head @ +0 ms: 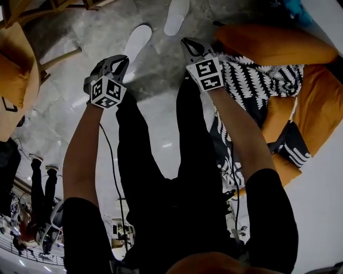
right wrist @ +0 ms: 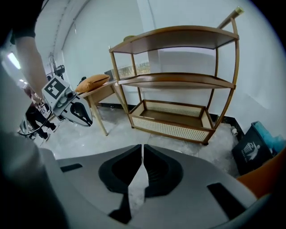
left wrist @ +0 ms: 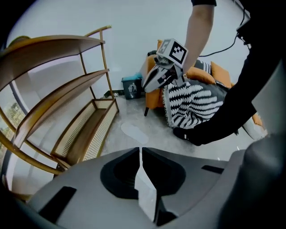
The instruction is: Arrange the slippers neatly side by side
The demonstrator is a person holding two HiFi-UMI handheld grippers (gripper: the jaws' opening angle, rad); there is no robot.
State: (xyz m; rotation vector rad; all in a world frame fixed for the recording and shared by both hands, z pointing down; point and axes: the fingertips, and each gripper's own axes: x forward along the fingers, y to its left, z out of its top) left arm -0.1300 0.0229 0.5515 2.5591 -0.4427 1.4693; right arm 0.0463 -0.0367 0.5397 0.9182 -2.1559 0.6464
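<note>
Two white slippers lie on the grey floor point(head: 158, 104), ahead of two grippers, and neither is touched. The nearer slipper point(head: 136, 40) lies just beyond the tips of the left gripper point(left wrist: 141, 151), a little toward the right gripper point(right wrist: 142, 148). The farther slipper point(head: 177, 13) lies beyond the nearer one, ahead of the right gripper's tips. The two are staggered and apart, not side by side.

Both grippers are clenched and empty: each pair of jaws is drawn together at the tips, with only bare floor visible past them.

Off to the right gripper's right stands one orange chair point(head: 278, 45) with one black-and-white patterned cloth point(head: 252, 80) draped over it. One wooden rack point(right wrist: 178, 80) with three shelves stands against the wall, beyond the slippers. One dark bin point(left wrist: 132, 86) sits between the rack and the chair.
</note>
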